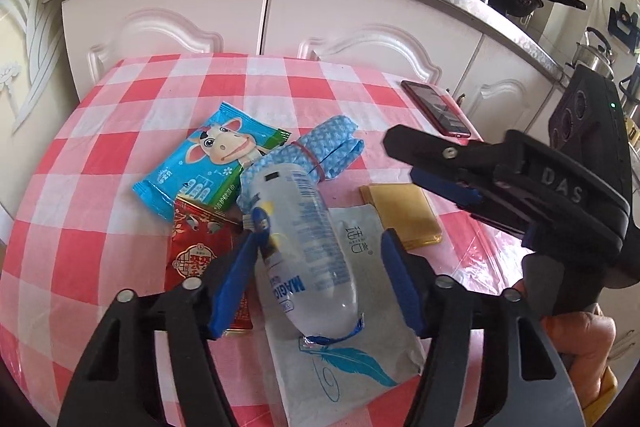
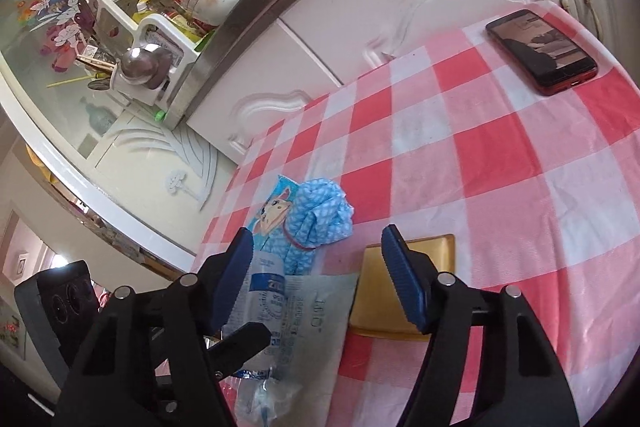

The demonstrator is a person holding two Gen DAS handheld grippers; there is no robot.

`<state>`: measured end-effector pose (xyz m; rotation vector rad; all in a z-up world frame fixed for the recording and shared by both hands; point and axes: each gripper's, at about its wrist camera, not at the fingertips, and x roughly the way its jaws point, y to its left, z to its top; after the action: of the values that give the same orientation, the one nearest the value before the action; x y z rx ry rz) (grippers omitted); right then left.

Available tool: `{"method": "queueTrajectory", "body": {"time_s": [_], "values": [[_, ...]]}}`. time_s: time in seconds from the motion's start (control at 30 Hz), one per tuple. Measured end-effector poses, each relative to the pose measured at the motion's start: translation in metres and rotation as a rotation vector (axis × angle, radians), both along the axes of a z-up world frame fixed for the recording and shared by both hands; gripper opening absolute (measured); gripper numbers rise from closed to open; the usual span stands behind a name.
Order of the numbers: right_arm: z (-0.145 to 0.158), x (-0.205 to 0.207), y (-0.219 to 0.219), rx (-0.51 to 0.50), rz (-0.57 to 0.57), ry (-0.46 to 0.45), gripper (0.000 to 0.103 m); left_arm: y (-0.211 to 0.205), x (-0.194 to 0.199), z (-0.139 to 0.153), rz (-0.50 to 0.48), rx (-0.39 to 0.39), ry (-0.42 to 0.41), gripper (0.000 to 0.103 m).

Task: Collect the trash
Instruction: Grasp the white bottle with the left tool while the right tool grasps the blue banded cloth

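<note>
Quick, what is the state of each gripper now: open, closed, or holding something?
Left gripper: open, fingers on both sides of the clear plastic bottle, not closed on it.
Right gripper: open, holding nothing, over the white packet.

Both the left gripper (image 1: pixel 316 251) and the right gripper (image 2: pixel 318 263) are black plastic with ribbed blue pads (image 2: pixel 404 283) and silver screws (image 1: pixel 443 281), the right one marked "DAS", with bare skin of a hand (image 1: pixel 580 339) beneath it.
</note>
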<state>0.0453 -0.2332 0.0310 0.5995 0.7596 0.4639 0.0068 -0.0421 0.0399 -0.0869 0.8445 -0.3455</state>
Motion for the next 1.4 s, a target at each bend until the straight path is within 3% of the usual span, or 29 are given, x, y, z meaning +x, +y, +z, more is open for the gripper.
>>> {"method": "queueTrajectory", "body": {"time_s": [0.1,0.37,0.53,1.07,1.13,1.4], "values": [[-0.003,0.008,0.013,0.018,0.032,0.013,0.053,0.001,0.001,-0.003,0.001,0.013,0.002,0.049],[-0.006,0.02,0.033,-0.01,0.019,0.03,0.052,0.016,0.001,-0.005,0.014,-0.066,0.011,0.048],[-0.014,0.027,0.037,-0.055,-0.007,0.047,0.039,0.028,-0.001,-0.001,0.014,-0.117,0.0,0.046],[-0.015,0.034,0.035,-0.075,-0.054,0.057,0.039,0.039,0.002,-0.007,-0.012,-0.19,0.026,0.045],[-0.016,0.034,0.035,-0.079,-0.053,0.055,0.029,0.037,0.003,-0.008,-0.018,-0.185,0.026,0.045],[-0.017,0.031,0.029,-0.033,-0.054,0.036,0.017,0.031,0.002,-0.008,-0.037,-0.167,0.019,0.045]]}}
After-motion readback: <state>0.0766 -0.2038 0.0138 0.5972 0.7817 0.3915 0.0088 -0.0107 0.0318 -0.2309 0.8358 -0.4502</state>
